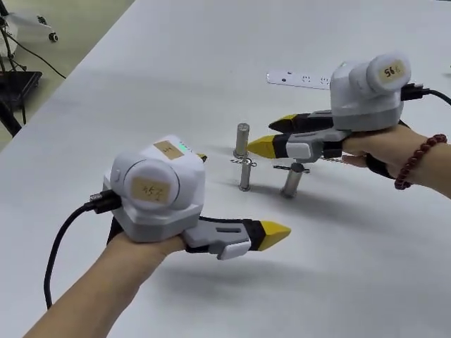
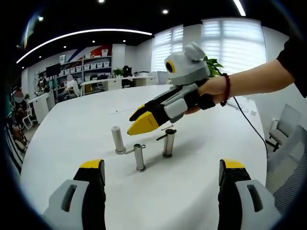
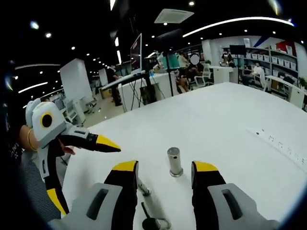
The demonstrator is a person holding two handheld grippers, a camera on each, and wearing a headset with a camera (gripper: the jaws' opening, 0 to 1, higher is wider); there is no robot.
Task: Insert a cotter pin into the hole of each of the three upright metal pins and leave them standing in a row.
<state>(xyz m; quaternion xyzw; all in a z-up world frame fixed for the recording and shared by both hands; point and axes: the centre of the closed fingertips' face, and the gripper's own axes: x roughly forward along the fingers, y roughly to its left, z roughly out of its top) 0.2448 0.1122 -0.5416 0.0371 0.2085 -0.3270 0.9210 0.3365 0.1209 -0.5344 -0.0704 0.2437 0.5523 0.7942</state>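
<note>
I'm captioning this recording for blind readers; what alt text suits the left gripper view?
Three upright metal pins stand on a white table, with the right gripper hovering over them, its yellow tips pointing down-left. The left gripper holds its fingers wide apart at the bottom, and an open office lies behind.

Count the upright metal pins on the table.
3, all standing on the white table: the rear pin farthest from the person, the middle pin just in front of it, the right pin beside that. None seems hidden.
</note>
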